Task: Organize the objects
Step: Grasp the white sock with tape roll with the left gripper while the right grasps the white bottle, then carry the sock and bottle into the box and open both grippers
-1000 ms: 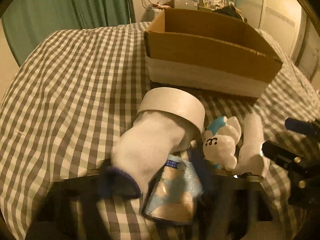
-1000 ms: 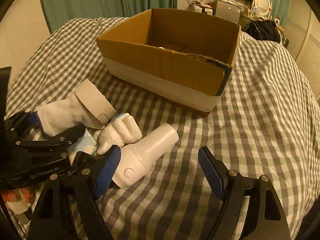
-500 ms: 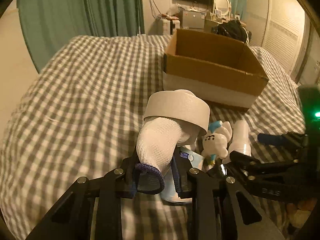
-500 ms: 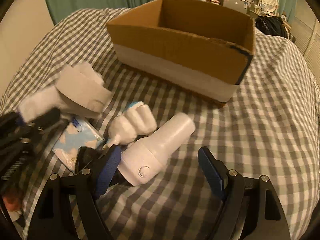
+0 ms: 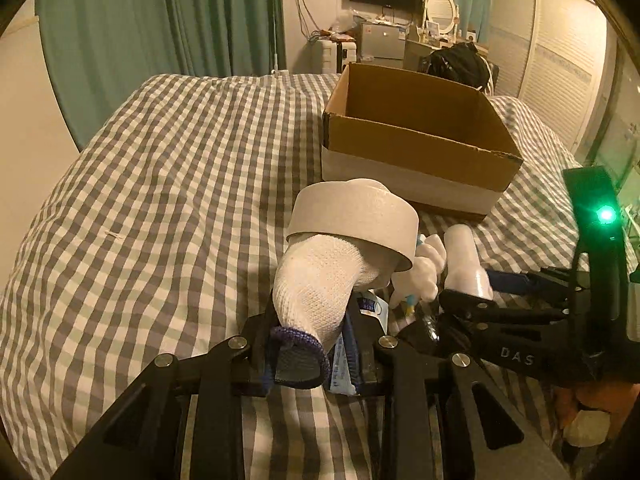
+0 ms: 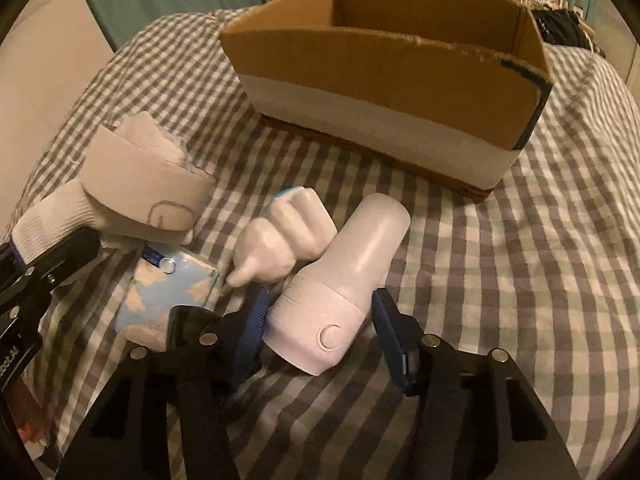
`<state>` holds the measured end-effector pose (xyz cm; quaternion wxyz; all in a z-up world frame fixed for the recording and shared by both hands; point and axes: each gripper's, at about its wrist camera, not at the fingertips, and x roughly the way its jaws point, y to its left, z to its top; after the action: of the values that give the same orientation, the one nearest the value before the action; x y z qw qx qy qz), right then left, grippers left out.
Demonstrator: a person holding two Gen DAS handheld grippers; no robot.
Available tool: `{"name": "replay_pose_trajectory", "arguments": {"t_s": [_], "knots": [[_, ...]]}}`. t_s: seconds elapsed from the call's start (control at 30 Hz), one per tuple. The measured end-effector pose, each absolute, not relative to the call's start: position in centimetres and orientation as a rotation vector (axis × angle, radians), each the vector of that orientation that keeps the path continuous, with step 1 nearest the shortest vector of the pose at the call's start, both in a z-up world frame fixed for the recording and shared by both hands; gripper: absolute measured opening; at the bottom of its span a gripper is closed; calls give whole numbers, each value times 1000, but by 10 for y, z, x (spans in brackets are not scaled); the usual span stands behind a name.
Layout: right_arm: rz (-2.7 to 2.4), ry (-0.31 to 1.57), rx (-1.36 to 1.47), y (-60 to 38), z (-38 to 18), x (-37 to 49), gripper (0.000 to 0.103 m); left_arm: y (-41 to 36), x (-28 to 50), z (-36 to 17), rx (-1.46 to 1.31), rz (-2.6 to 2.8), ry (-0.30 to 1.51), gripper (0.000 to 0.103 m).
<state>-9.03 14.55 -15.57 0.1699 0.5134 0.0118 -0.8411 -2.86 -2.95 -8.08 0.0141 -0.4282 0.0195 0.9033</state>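
Note:
My left gripper (image 5: 310, 344) is shut on the cuff end of a white sock bundle (image 5: 320, 280) with a paper band (image 5: 352, 216), held just above the checked bedcover; it also shows in the right wrist view (image 6: 140, 184). My right gripper (image 6: 320, 320) has its blue pads on both sides of a white bottle-shaped device (image 6: 344, 280) lying on the bed; the jaws look closed against it. A white plush toy (image 6: 284, 236) and a blue patterned packet (image 6: 168, 292) lie beside it. An open cardboard box (image 6: 384, 68) stands beyond.
The checked bedcover (image 5: 160, 200) spreads wide to the left. Green curtains (image 5: 160, 20) hang behind. A desk with clutter, a TV and a black bag (image 5: 456, 64) stand past the box (image 5: 420, 140).
My left gripper closed on the sock bundle and lifted it. My right gripper moved forward and narrowed around the white device.

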Motion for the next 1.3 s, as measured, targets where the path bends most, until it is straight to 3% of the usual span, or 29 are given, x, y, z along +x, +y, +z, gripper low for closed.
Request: {"name": "replay_pose_trajectory", "arguments": {"t_s": [0.27,0.77,1.1,1.3], "knots": [[-2511,68,1266,153,-106,-65,53,-28,-13,-58,-1288,2824,38,28],[-2622,124,958,164,3,-33,53,-19,-10,41,-1014,2900,-46,27],[-2690,190,832,169,52,-71,53,-2,-84,63,-928,2908,-68,27],[-2715,202,817,167,64,-114,53,12,-136,60,-898,2963,86,27]]}}
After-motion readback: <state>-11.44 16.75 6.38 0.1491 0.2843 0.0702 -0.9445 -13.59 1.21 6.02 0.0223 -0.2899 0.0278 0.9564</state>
